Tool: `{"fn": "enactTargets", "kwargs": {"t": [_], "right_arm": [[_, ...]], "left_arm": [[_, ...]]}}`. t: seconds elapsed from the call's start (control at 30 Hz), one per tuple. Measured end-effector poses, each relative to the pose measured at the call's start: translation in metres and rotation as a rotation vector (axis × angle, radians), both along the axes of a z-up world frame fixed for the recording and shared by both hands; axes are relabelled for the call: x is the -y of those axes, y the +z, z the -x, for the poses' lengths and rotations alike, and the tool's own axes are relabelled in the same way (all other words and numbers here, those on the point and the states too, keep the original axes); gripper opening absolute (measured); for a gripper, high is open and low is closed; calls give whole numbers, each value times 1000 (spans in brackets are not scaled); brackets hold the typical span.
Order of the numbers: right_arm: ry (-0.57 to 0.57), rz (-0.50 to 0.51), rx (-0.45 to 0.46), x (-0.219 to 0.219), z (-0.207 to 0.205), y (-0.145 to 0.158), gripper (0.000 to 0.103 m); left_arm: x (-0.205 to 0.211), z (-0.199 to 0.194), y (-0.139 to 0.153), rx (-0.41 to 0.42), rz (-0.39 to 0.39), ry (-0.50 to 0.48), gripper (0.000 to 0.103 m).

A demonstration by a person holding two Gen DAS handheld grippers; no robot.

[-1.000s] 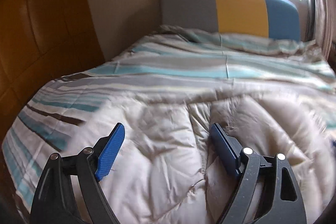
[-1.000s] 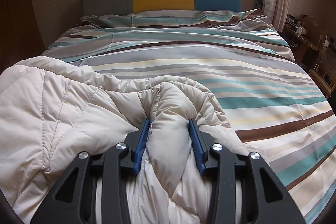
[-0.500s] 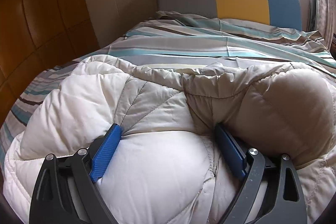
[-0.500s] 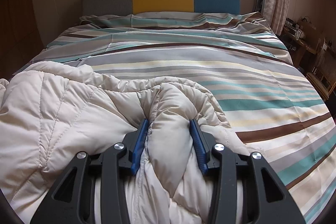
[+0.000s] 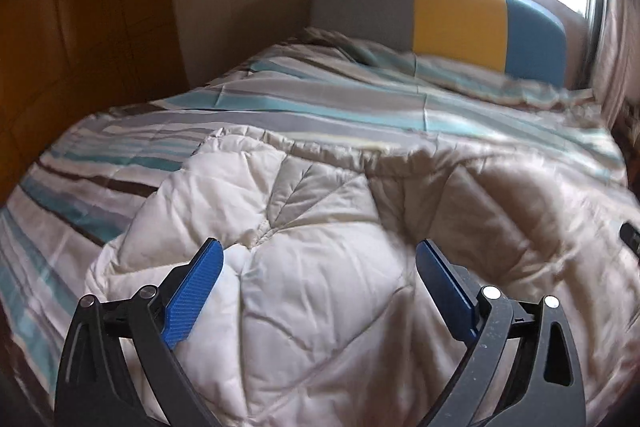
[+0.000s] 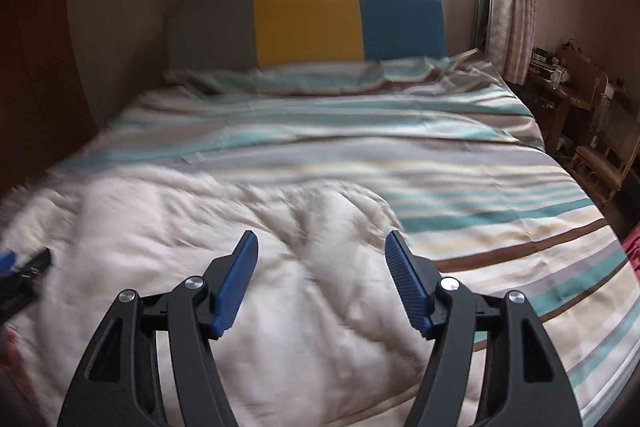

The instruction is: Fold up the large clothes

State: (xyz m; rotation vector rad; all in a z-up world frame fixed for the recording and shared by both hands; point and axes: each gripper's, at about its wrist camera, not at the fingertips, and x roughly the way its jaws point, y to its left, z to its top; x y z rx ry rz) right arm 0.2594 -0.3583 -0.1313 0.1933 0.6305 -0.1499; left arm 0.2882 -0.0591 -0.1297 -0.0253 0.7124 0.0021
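Note:
A large cream quilted puffer coat (image 5: 320, 227) lies bunched on the near part of the striped bed; it also shows in the right wrist view (image 6: 200, 227). My left gripper (image 5: 319, 259) is open above the coat's left part, with nothing between its blue pads. My right gripper (image 6: 321, 251) is open and empty above the coat's right edge. The tip of the left gripper shows at the left edge of the right wrist view (image 6: 24, 267), and the right gripper's tip at the right edge of the left wrist view (image 5: 631, 235).
The bed has a striped duvet (image 6: 440, 163) and a grey, yellow and blue headboard (image 6: 308, 19) under a window. A wooden wall panel (image 5: 80, 27) runs along the bed's left. Furniture with clutter (image 6: 580, 99) stands to the right.
My right gripper has let go of the coat fold and opened, pulling up and back. My left gripper has stayed open and lifted off the coat. The coat now lies flatter.

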Motion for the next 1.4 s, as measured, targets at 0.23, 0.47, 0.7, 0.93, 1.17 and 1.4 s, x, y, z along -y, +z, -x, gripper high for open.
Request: {"fn": "enactTargets", "kwargs": {"t": [0.23, 0.47, 0.7, 0.93, 1.17, 1.4], "right_arm": [[128, -30, -69, -49, -48, -8, 52], [124, -33, -128, -51, -67, -52, 53], [120, 25, -144, -58, -74, -70, 53], [103, 45, -133, -64, -77, -81, 53], [104, 35, -124, -62, -74, -80, 53], [106, 17, -108, -58, -68, -77, 53]], "left_arm": [[37, -18, -5, -18, -92, -12, 96], [38, -23, -33, -4, -91, -27, 100], [39, -31, -47, -26, -97, -35, 100], [47, -37, -55, -39, -133, -31, 100], [30, -29, -36, -96, -86, -96, 100], [-34, -6, -14, -17, -146, 67, 100]]}}
